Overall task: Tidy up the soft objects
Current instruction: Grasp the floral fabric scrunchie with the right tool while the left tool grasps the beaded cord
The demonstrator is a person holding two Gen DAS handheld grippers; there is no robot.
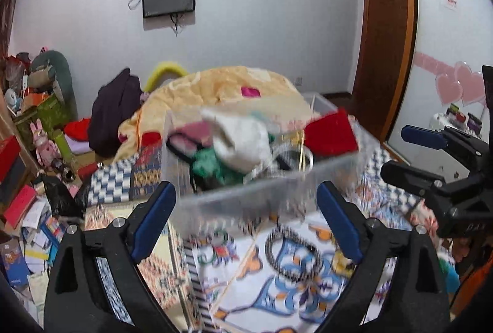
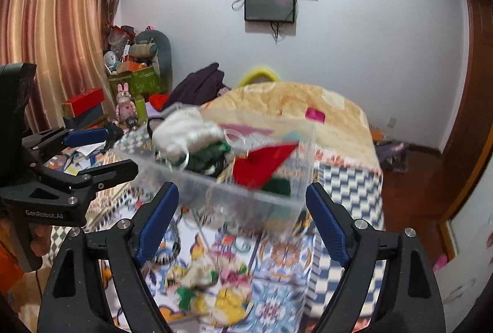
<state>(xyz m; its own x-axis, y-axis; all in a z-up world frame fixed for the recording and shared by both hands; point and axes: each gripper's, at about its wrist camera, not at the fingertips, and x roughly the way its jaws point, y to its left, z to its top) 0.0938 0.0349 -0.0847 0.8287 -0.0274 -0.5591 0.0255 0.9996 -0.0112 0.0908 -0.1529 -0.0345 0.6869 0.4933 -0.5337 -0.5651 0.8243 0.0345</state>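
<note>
A clear plastic bin (image 1: pixel 246 194) stands on the patterned bedspread, also in the right wrist view (image 2: pixel 246 194). It holds soft items: a white plush (image 1: pixel 243 142), green fabric (image 1: pixel 212 166), a red cloth (image 1: pixel 331 136) and a pink piece (image 1: pixel 194 131). My left gripper (image 1: pixel 246 219) is open and empty, just short of the bin's near wall. My right gripper (image 2: pixel 242 219) is open and empty, also in front of the bin. A small heap of soft toys (image 2: pixel 215 293) lies on the bedspread below the right gripper. Both views are blurred.
A yellow quilt (image 1: pixel 228 86) is piled behind the bin. A dark garment (image 1: pixel 114 111) lies at the back left. Boxes, a pink rabbit toy (image 1: pixel 46 145) and papers crowd the left side. A wooden wardrobe (image 1: pixel 388 25) stands at the right.
</note>
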